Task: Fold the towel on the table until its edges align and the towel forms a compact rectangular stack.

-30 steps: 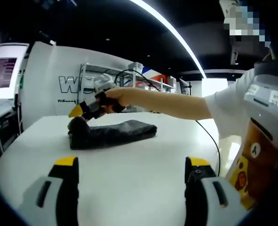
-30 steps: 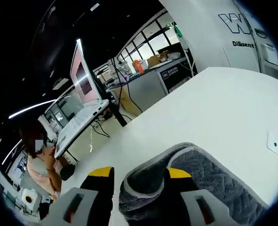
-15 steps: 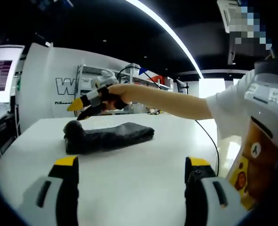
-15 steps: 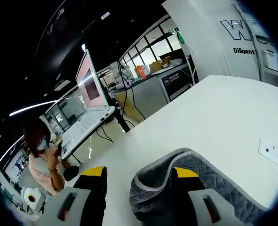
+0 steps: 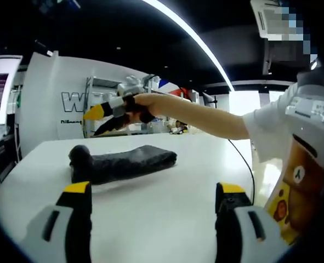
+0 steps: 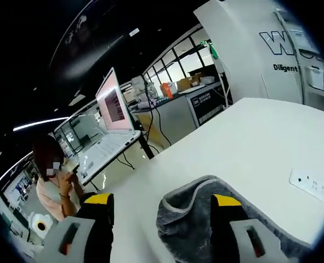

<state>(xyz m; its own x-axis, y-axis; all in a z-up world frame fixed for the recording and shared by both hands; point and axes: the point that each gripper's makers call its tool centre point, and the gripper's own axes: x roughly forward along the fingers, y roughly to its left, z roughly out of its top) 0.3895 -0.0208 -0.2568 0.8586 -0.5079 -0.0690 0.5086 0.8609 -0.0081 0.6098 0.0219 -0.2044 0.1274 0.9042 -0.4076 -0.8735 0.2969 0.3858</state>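
Dark grey towel (image 5: 120, 163) lies folded, soft and floppy, best pinched at its piped edge; both grippers (image 5: 153, 219) (image 6: 160, 219) gape, empty.

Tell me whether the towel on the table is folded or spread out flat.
Folded. The dark towel lies on the white table as a narrow, thick bundle, and the right gripper view shows its pale-edged layers doubled over.

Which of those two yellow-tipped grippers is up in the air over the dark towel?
The right gripper, held in the person's outstretched hand, above the towel's far rolled end. The left gripper sits low, nearer the table edge, away from the towel.
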